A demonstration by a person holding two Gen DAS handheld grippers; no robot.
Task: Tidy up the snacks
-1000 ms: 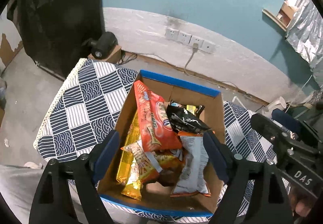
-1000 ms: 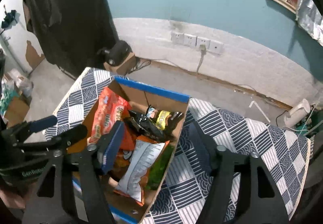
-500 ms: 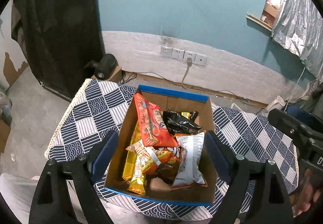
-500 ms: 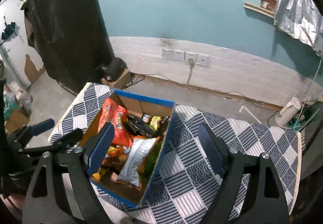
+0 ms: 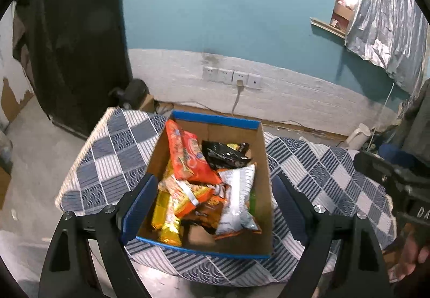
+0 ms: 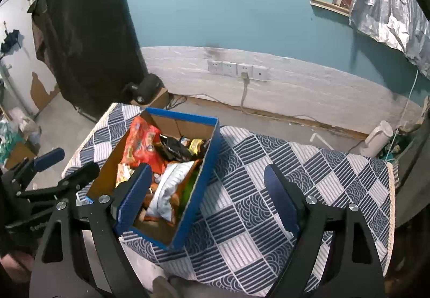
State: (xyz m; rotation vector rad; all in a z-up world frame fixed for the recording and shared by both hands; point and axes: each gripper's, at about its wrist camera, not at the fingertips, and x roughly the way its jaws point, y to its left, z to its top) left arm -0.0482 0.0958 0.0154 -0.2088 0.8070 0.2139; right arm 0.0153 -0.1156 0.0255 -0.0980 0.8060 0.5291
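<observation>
Low in each frame, the left gripper (image 5: 213,197) and right gripper (image 6: 205,191) gape wide, holding nothing, while beyond them the blue-edged cardboard box (image 5: 215,120) of snack packets (image 5: 188,155) sits centre-left on the desk (image 6: 268,190) under its checked cloth.

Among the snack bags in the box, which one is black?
The black bag at the far right of the cardboard box, beside the big orange-red bag. The white bag lies just nearer, and the remaining packets are yellow, orange or brown.
</observation>
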